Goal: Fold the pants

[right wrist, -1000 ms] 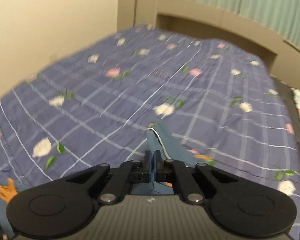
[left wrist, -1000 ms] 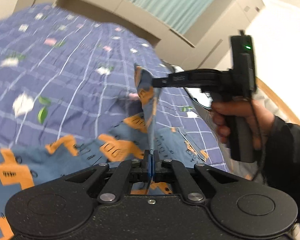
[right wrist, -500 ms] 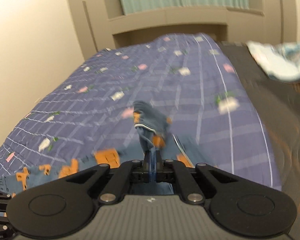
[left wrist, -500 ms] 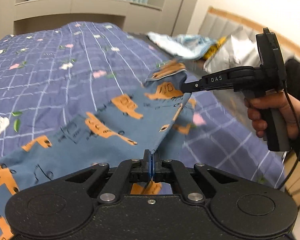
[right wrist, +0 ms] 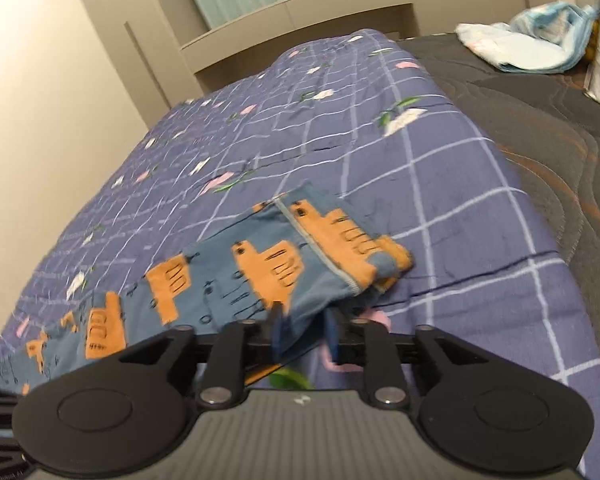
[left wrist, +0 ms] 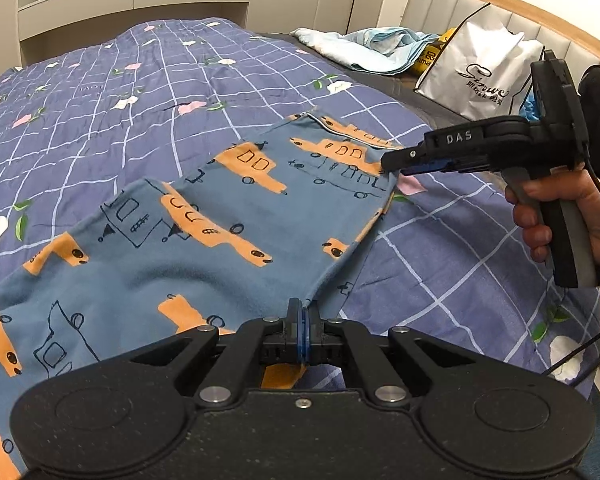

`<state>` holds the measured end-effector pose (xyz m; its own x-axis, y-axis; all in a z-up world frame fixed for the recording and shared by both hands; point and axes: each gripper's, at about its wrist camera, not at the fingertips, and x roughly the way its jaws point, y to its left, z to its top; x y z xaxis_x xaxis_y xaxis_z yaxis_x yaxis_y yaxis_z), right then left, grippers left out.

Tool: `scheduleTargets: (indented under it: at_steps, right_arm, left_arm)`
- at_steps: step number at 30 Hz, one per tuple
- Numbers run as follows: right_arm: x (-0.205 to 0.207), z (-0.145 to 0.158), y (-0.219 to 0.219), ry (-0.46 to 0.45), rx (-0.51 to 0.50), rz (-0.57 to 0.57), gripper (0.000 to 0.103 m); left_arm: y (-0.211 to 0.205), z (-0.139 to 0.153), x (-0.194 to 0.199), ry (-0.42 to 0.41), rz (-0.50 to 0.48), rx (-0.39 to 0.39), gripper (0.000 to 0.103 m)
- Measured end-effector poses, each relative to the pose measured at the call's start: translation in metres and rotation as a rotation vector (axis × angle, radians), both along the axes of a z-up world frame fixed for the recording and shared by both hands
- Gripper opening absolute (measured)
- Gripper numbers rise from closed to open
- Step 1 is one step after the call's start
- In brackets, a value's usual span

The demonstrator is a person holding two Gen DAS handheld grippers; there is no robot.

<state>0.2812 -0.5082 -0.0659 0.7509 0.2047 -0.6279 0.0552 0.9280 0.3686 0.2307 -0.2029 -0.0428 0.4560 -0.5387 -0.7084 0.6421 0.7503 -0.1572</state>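
The pants [left wrist: 204, 240], blue with orange and dark line-drawn vehicles, lie spread on a purple checked bedspread [left wrist: 100, 112] with small flowers on it. One end of them is laid back over the rest, so that a double layer shows along the right edge in the left wrist view. In the right wrist view the stitched hem [right wrist: 320, 256] sits on top of the fold, a little rumpled at its far corner.

The left gripper [left wrist: 303, 322] is clenched on the near edge of the pants; the cloth runs straight into the closed blue pads and a bit of orange print shows below them.

The right gripper [right wrist: 304, 330] has just been opening. Its jaws now stand apart with the folded edge of the pants between them, and the blue pads do not press on the cloth. In the left wrist view the same gripper [left wrist: 392, 162] reaches in from the right, tips at the far corner of the fold, held by a hand [left wrist: 560, 208] in a dark sleeve.

Beyond the bedspread, on the dark mattress [right wrist: 540, 92], lie a light blue bundle of cloth [left wrist: 376, 46] and a white bag [left wrist: 480, 64] against the padded headboard [left wrist: 460, 4].
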Motion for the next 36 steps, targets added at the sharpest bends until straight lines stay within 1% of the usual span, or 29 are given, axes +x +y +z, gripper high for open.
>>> scheduleTargets:
  at_steps: [1,5,7,8,9,10,13,15,17,18,21,23,24,26,27,28,29,31,32,34,35,36]
  right_arm:
    - [0.001,-0.001,-0.004,0.001,0.014,-0.015,0.037]
    - [0.007,-0.010,-0.024,0.010,0.102,-0.076,0.039]
    - [0.013,-0.013,-0.030,0.010,0.131,-0.109,0.037]
    - [0.015,-0.013,-0.032,0.006,0.139,-0.120,0.035]
    - [0.017,-0.012,-0.033,-0.001,0.133,-0.133,0.019]
    - [0.019,-0.010,-0.033,-0.011,0.111,-0.140,0.010]
    - [0.021,-0.001,-0.031,-0.055,0.065,-0.145,0.009]
    - [0.018,0.009,-0.027,-0.102,0.011,-0.143,0.009]
    - [0.014,0.017,-0.024,-0.143,-0.035,-0.150,0.009]
    - [0.014,0.019,-0.025,-0.150,-0.047,-0.151,0.009]
    - [0.018,0.016,-0.026,-0.122,-0.057,-0.156,0.009]
    - [0.021,0.009,-0.025,-0.082,-0.075,-0.147,0.009]
    - [0.021,0.005,-0.025,-0.068,-0.079,-0.144,0.009]
    - [0.020,-0.001,-0.025,-0.045,-0.080,-0.146,0.011]
    - [0.020,-0.003,-0.025,-0.037,-0.081,-0.150,0.015]
    - [0.019,-0.004,-0.025,-0.033,-0.085,-0.153,0.024]
    - [0.018,-0.004,-0.025,-0.032,-0.097,-0.154,0.029]
    - [0.017,-0.002,-0.022,-0.033,-0.134,-0.159,0.051]
    - [0.016,0.000,-0.020,-0.036,-0.150,-0.158,0.056]
    - [0.016,0.002,-0.017,-0.041,-0.176,-0.149,0.068]
    - [0.015,0.003,-0.013,-0.041,-0.189,-0.140,0.072]
    - [0.013,0.004,-0.009,-0.040,-0.204,-0.128,0.079]
  left_arm:
    - [0.000,0.000,0.000,0.000,0.001,0.001,0.000]
    - [-0.002,-0.001,0.000,-0.001,0.008,0.004,0.000]
    - [-0.004,-0.001,0.000,-0.004,0.015,0.004,0.000]
    - [-0.004,0.000,-0.001,-0.007,0.018,0.003,0.000]
    - [-0.005,0.001,-0.001,-0.011,0.021,0.002,0.000]
    - [-0.006,0.002,-0.001,-0.017,0.024,0.000,0.000]
    - [-0.007,0.007,-0.005,-0.052,0.034,-0.016,0.000]
    - [-0.009,0.011,-0.008,-0.081,0.033,-0.025,0.000]
    - [-0.013,0.012,-0.008,-0.089,0.030,-0.025,0.000]
    - [-0.016,0.011,-0.007,-0.086,0.031,-0.022,0.000]
    - [-0.020,0.001,-0.004,-0.061,0.036,0.000,0.001]
    - [-0.020,-0.004,-0.003,-0.034,0.047,-0.006,0.004]
    - [-0.018,-0.004,-0.003,-0.028,0.048,-0.013,0.005]
    - [-0.017,-0.003,-0.003,-0.021,0.047,-0.029,0.013]
    - [-0.016,-0.002,-0.003,-0.013,0.048,-0.039,0.024]
    - [-0.014,0.000,-0.002,-0.004,0.049,-0.052,0.035]
    - [-0.012,0.003,-0.002,-0.004,0.057,-0.065,0.041]
    - [-0.009,0.010,-0.004,-0.021,0.075,-0.074,0.057]
    - [-0.007,0.014,-0.004,-0.028,0.086,-0.078,0.060]
    - [0.000,0.023,-0.004,-0.039,0.120,-0.085,0.073]
    - [0.003,0.026,-0.002,-0.044,0.134,-0.084,0.075]
    - [0.008,0.031,-0.002,-0.056,0.150,-0.082,0.080]
